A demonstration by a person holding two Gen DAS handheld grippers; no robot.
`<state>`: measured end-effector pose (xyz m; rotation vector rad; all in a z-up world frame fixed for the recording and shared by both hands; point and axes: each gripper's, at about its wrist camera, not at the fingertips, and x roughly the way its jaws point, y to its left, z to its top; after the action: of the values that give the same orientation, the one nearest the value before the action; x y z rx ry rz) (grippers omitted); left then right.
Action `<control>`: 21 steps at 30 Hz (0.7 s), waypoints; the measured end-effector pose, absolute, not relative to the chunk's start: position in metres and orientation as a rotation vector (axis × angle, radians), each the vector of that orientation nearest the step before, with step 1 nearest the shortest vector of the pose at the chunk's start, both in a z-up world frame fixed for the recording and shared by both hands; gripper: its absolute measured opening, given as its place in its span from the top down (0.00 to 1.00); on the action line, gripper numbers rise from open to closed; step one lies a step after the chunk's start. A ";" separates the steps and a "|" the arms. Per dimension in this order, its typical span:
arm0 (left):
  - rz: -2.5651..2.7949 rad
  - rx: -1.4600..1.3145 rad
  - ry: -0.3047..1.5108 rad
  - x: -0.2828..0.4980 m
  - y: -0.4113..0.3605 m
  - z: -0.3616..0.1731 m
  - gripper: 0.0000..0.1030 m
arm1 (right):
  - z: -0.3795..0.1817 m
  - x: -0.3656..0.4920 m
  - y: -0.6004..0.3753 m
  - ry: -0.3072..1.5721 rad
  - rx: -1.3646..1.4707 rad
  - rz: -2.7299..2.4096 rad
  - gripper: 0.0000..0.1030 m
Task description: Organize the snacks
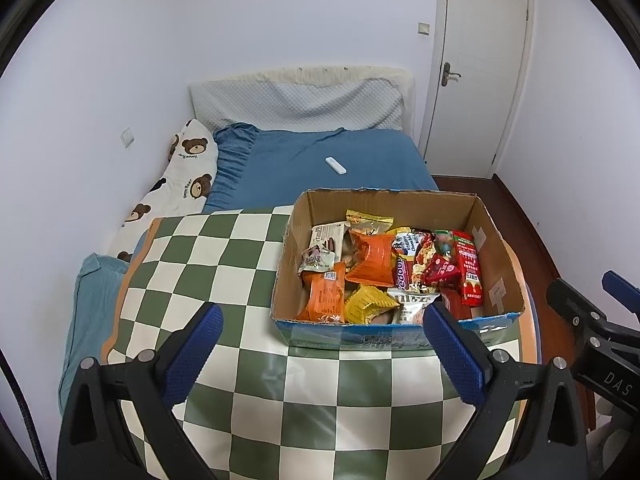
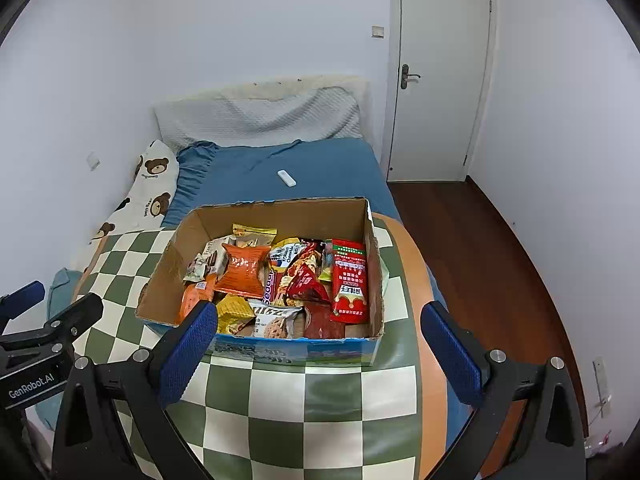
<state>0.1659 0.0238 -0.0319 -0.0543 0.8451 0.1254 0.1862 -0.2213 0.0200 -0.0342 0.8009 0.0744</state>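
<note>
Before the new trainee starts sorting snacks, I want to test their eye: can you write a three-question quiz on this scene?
1. True or false: the left gripper holds a snack.
2. The open brown cardboard box rests on: A) wooden floor B) green-and-cream checkered mat C) bear-print pillow.
3. What small white object lies on the blue bedsheet beyond the box?

Key: 1 false, both it and the right gripper are open and empty; 2 B; 3 a white remote control.
</note>
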 end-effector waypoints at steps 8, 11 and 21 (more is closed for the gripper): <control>0.127 -0.055 0.847 0.165 0.023 -0.032 0.00 | 0.019 0.187 -0.222 0.803 -0.036 0.085 0.00; 0.127 -0.056 0.846 0.164 0.023 -0.032 0.00 | 0.020 0.187 -0.222 0.804 -0.034 0.088 0.00; 0.125 -0.060 0.848 0.164 0.022 -0.031 0.00 | 0.024 0.186 -0.223 0.807 -0.030 0.105 0.00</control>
<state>0.1636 0.0219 -0.0310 -0.0596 0.8479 0.1254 0.1864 -0.2227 0.0236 -0.0300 0.8073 0.1046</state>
